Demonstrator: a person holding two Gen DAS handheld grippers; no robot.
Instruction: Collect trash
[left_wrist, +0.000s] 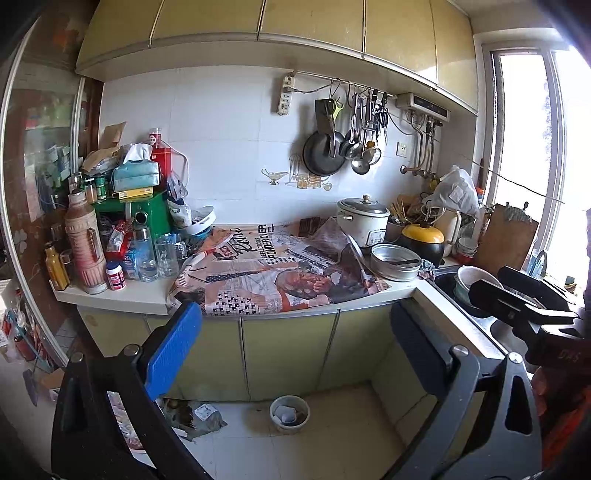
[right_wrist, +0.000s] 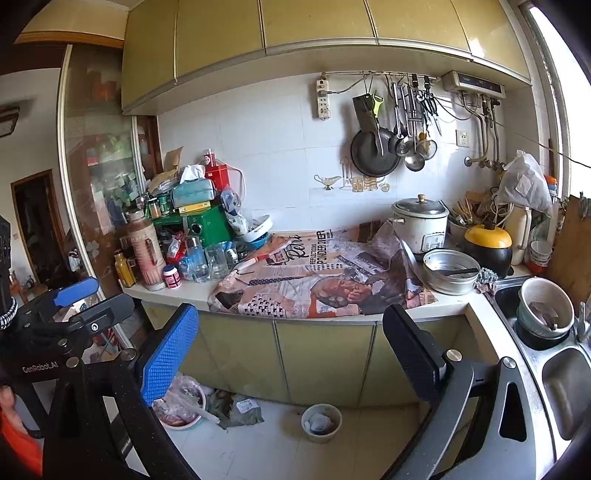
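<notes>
Printed newspaper sheets (left_wrist: 273, 273) (right_wrist: 314, 280) lie spread over the counter. On the floor below the cabinets lie a crumpled grey wad of rubbish (left_wrist: 199, 415) (right_wrist: 236, 408), a small bowl (left_wrist: 290, 413) (right_wrist: 321, 422) with scraps in it, and a pink basin (right_wrist: 181, 402) holding a plastic bag. My left gripper (left_wrist: 294, 314) (right_wrist: 92, 299) hangs open in front of the cabinet doors with nothing between its fingers. Beside it, to its right, my right gripper (right_wrist: 290, 314) (left_wrist: 495, 282) is also open and holds nothing. Both are well short of the counter.
Bottles, glasses and boxes (left_wrist: 122, 221) crowd the counter's left end. A rice cooker (left_wrist: 364, 219), a metal pan (left_wrist: 395, 262) and a yellow-lidded pot (right_wrist: 487, 243) stand at the right. The steel sink (right_wrist: 517, 354) holds stacked bowls. Utensils hang on the wall.
</notes>
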